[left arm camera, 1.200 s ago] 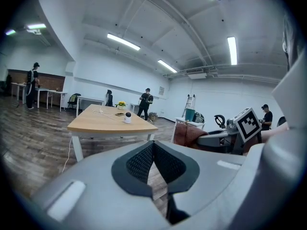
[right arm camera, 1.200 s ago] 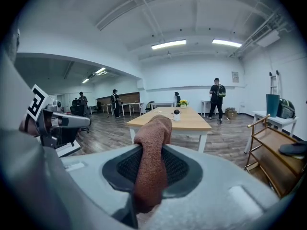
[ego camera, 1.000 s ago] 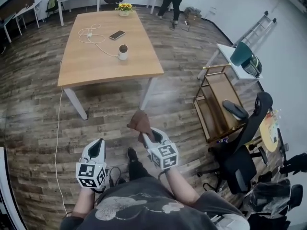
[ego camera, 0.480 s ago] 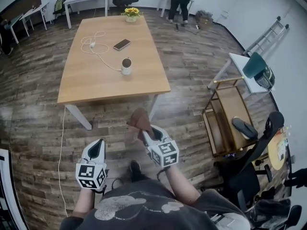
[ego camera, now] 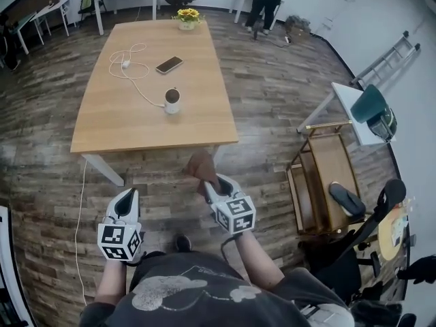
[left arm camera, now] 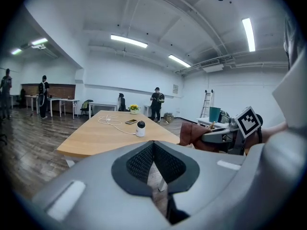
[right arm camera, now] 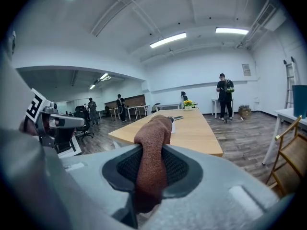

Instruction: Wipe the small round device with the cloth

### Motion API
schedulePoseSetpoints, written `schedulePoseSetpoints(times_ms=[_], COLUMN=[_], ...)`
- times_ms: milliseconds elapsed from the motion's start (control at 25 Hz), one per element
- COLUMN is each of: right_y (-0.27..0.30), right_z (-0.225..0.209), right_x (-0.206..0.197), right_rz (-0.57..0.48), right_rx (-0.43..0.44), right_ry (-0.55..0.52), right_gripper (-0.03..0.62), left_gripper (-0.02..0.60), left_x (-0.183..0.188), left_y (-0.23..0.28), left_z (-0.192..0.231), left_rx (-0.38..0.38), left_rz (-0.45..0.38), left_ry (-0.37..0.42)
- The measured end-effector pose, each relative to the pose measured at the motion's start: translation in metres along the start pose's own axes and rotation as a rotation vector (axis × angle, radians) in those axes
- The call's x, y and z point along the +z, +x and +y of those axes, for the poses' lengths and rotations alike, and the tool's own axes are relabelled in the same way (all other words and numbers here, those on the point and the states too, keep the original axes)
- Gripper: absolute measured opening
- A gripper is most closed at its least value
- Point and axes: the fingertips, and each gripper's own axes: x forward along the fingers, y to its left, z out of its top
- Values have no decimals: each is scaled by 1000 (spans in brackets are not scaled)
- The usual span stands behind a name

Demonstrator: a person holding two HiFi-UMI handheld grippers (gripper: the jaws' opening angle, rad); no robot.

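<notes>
1. Left hand-held gripper (ego camera: 129, 197) is low at the left, over the floor (ego camera: 48, 176). Its jaws are closed on each other with nothing between them, as its own view (left arm camera: 153, 150) confirms.
2. Bench (ego camera: 102, 131) is ahead, well apart from both grippers.
3. Cable (ego camera: 133, 73) runs across the bench to the device (ego camera: 172, 101). The device stands upright near the bench middle, toward the near edge. Phone (ego camera: 169, 65) lies just beyond it.
4. Cloth (ego camera: 201, 167) is brown and bunched, and sticks up out of the right hand-held gripper (ego camera: 212, 184). The jaws are clamped on it, clear in that gripper's view (right arm camera: 152, 152). It is over the floor, short of the bench edge, and touches nothing else.
5. Step: approach. The cloth is in hand, wiping is not begun, and cloth and device are well apart.
6. Next move, as a judgement: close in on the bench and bring the cloth bunch down onto the device top. The device looks light and is tethered by the cable, so it may slide or tip. The empty left gripper could steady it.
7. Versus 1.0 s ago, the bench and device sit lower and nearer in the head view, so the person has stepped closer.
8. The right gripper's hold on the cloth is unchanged. The left gripper has shifted slightly left and is closed as before.
</notes>
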Motion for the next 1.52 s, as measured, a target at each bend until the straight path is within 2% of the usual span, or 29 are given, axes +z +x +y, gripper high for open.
schedulePoseSetpoints(times_ms=[120,400,600,760,960,1240,1520], right_y=[10,36,61,86,132,212,271], right_z=[-12,-18,-30,-51,-65,-49,-33], right_x=[3,2,12,32,59,85,97], right_rz=[0,29,28,24,22,56,96], right_rx=[-1,6,-35,-87,-109,-70,-55], right_ry=[7,33,39,41,32,15,14], right_gripper=[80,80,80,80,80,80,80], left_gripper=[19,20,19,20,19,18,18], left_x=[7,12,16,31,49,63,70], left_y=[11,36,76,112,154,196,223], left_z=[1,10,29,44,74,116,137], left_rx=[18,5,-41,-90,-118,-152,-233], left_rz=[-8,21,33,18,15,30,49], left_ry=[5,11,16,17,10,-4,19])
